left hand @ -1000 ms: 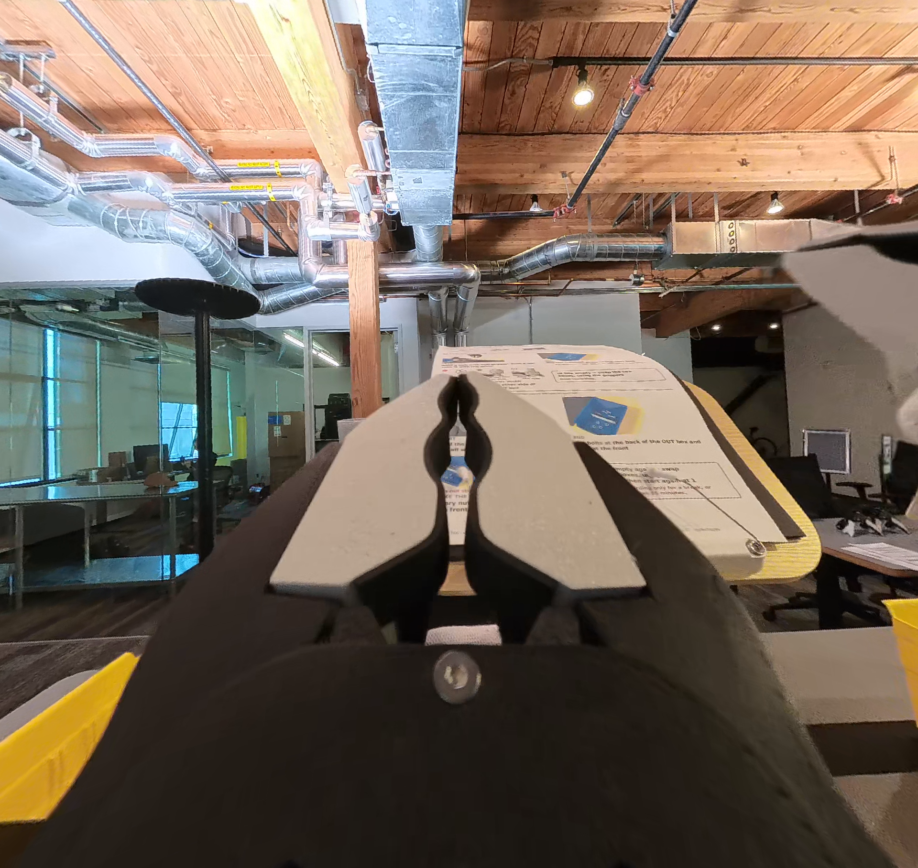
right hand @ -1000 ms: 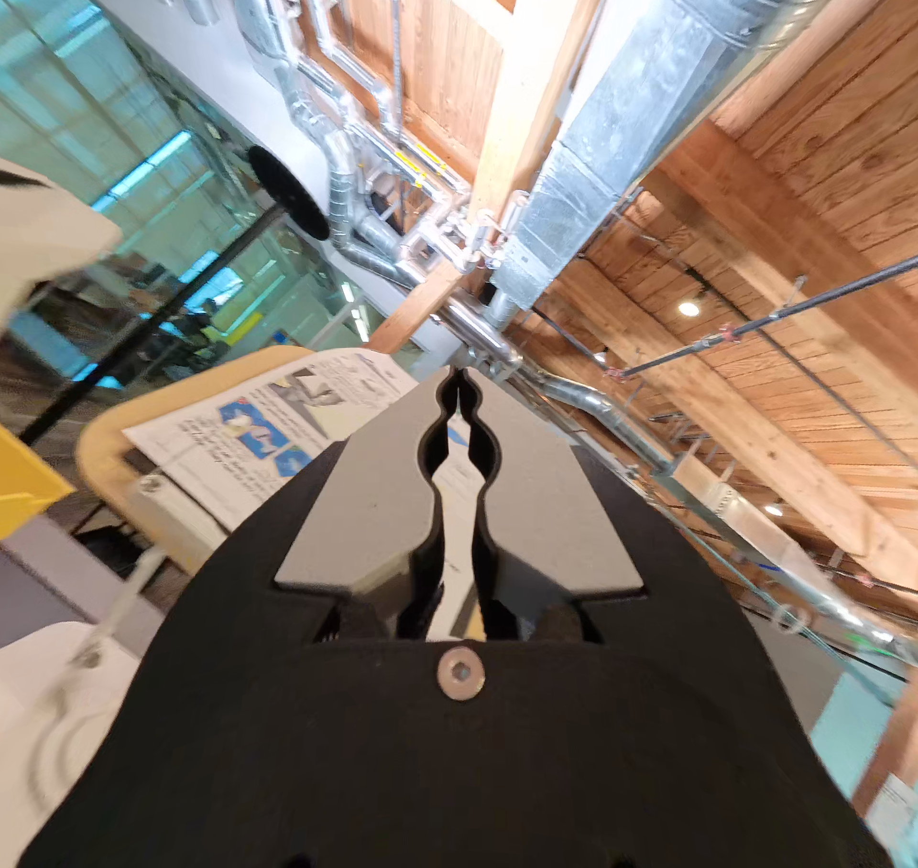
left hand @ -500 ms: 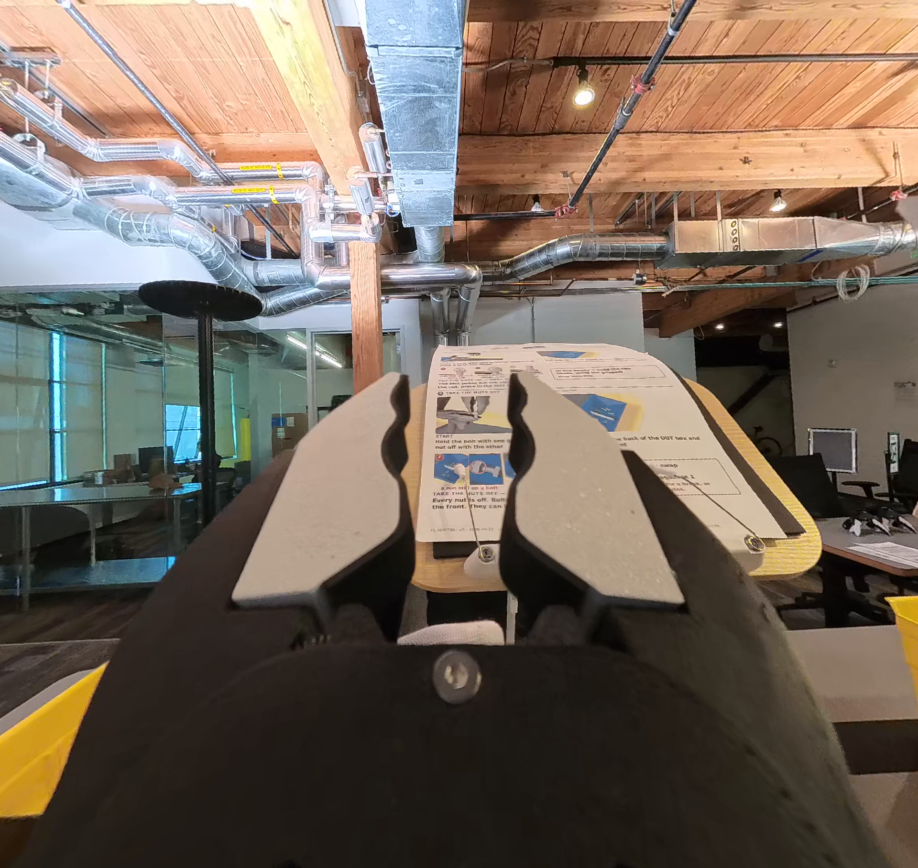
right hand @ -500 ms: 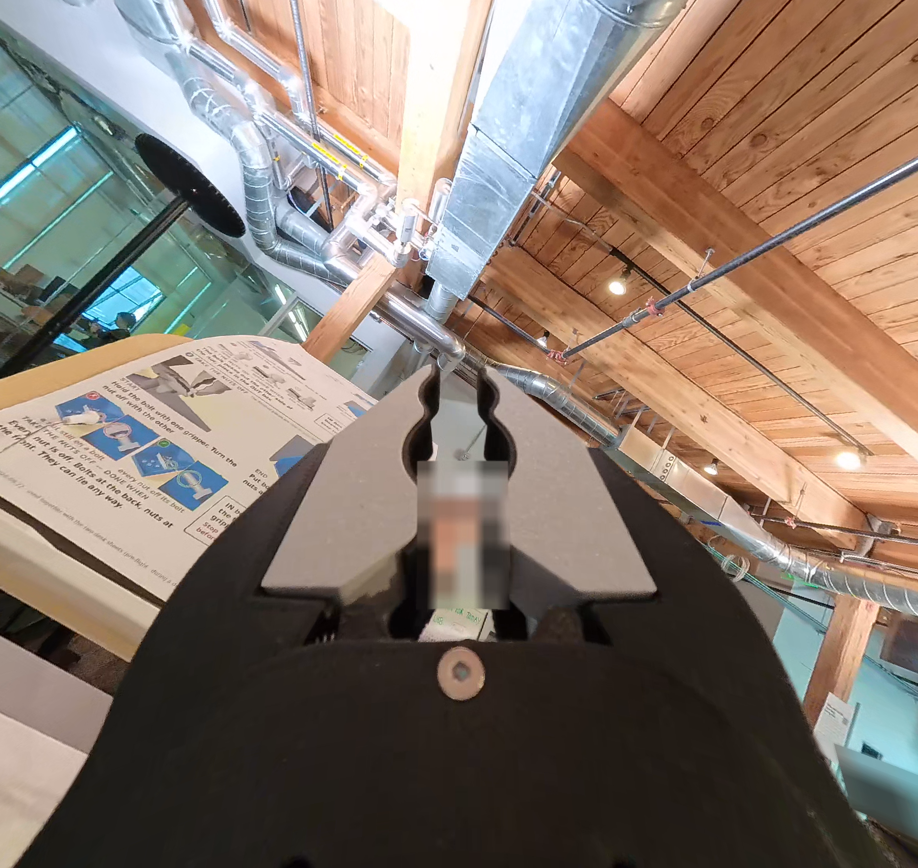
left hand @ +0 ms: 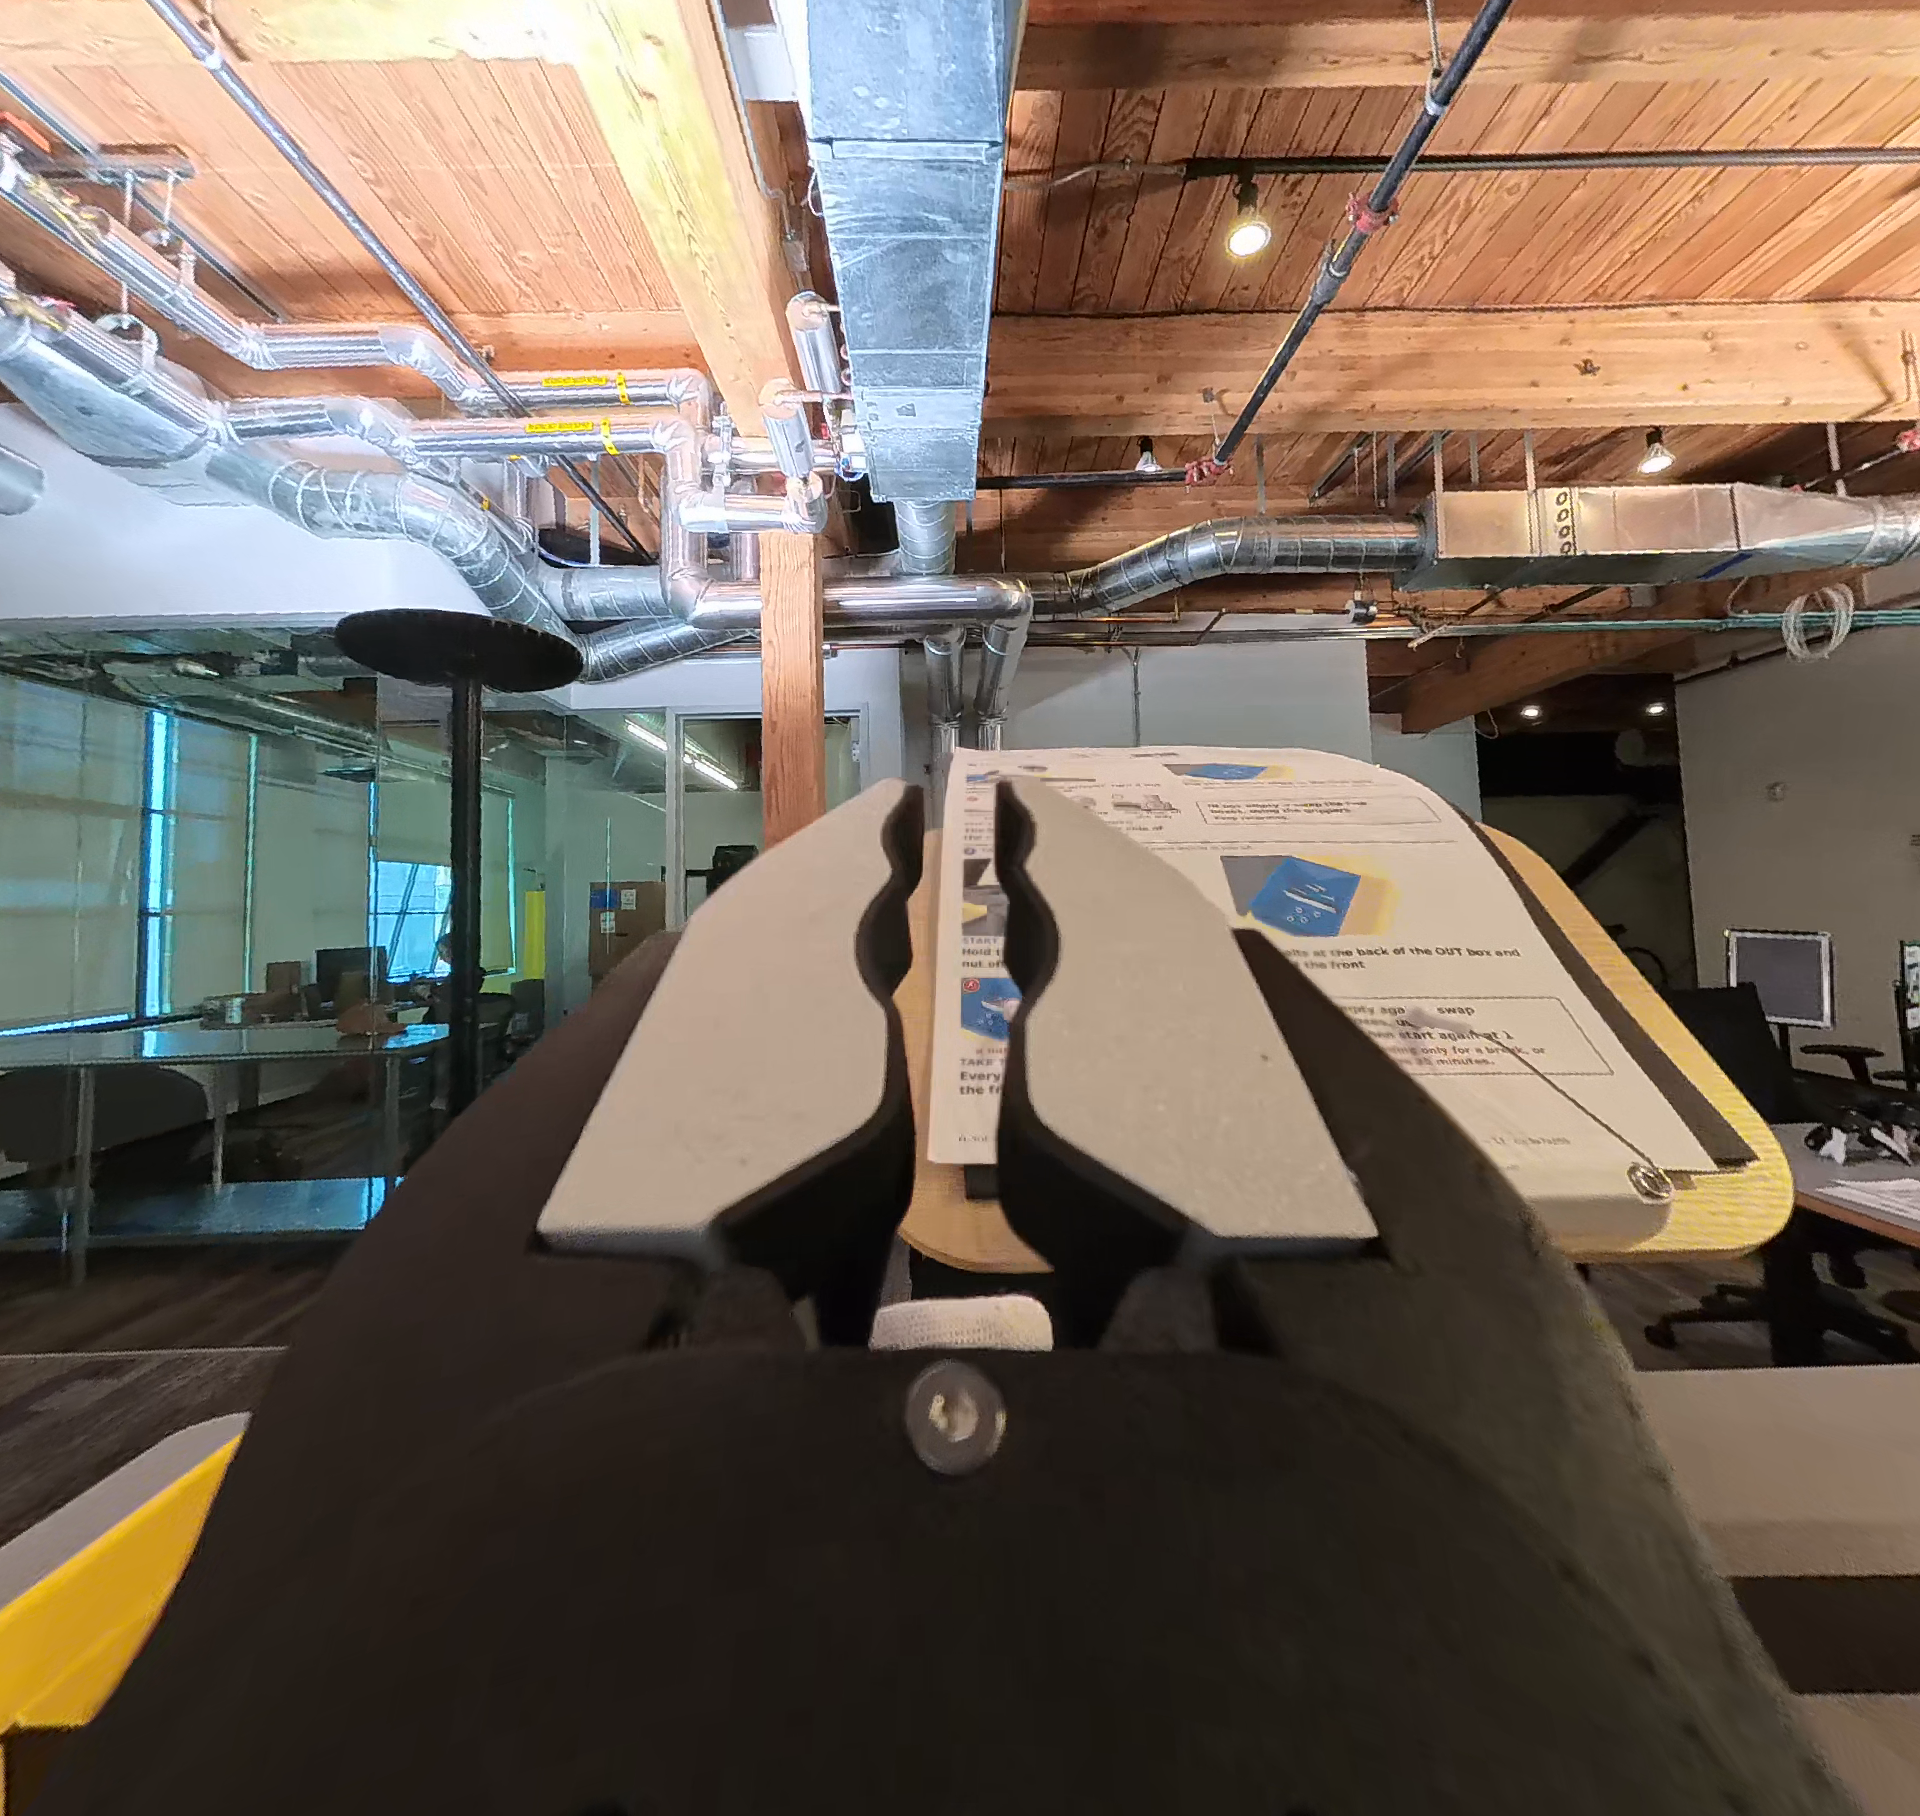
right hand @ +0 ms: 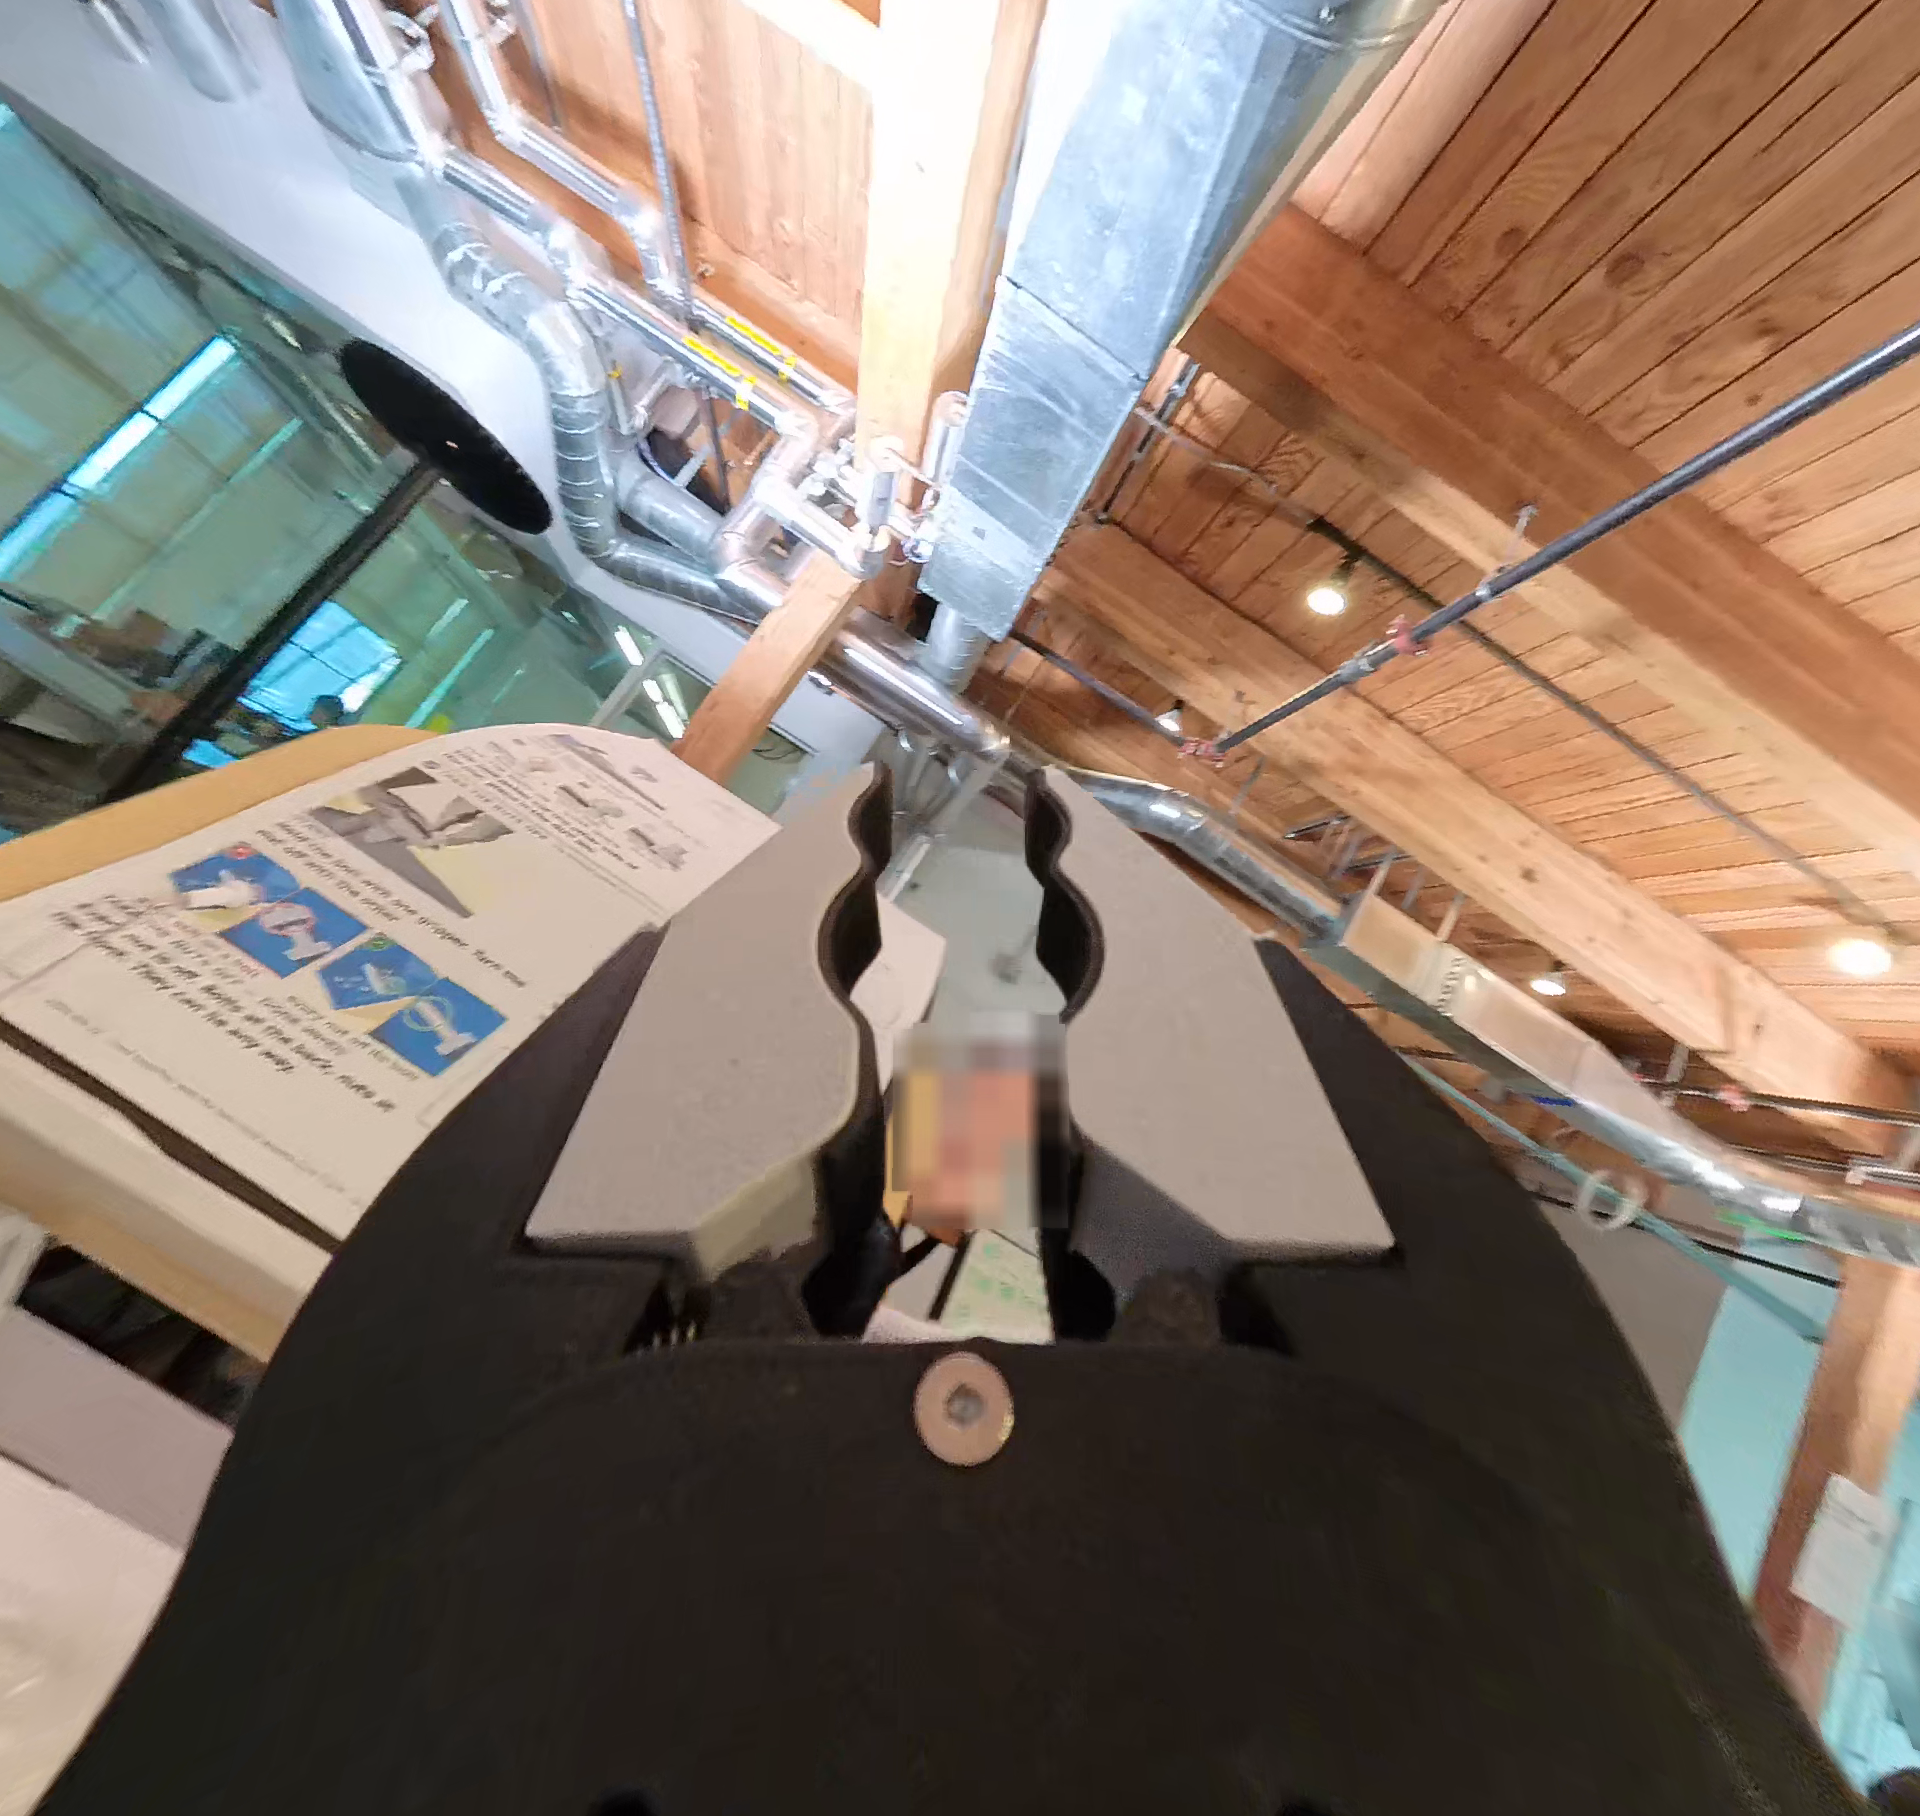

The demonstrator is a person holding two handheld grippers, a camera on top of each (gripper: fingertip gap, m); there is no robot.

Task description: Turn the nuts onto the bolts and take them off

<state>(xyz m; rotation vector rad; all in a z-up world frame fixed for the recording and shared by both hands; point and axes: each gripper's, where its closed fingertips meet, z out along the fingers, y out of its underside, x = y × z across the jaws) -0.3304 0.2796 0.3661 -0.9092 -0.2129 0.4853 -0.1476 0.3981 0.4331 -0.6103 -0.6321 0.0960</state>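
Pointing ceilingward, the left tool (left hand: 958, 800) gapes narrowly, empty; the right tool (right hand: 958, 790) wider, instruction sheet (right hand: 343, 893) at ten o'clock.

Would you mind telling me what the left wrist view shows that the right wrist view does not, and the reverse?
Only the left wrist view shows the left gripper, slightly open and empty, a yellow bin edge and desks with office chairs. Only the right wrist view shows the right gripper, open wider and empty. Both share the instruction sheet on its wooden board, the black round-topped stand and the metal duct. No nuts or bolts appear.
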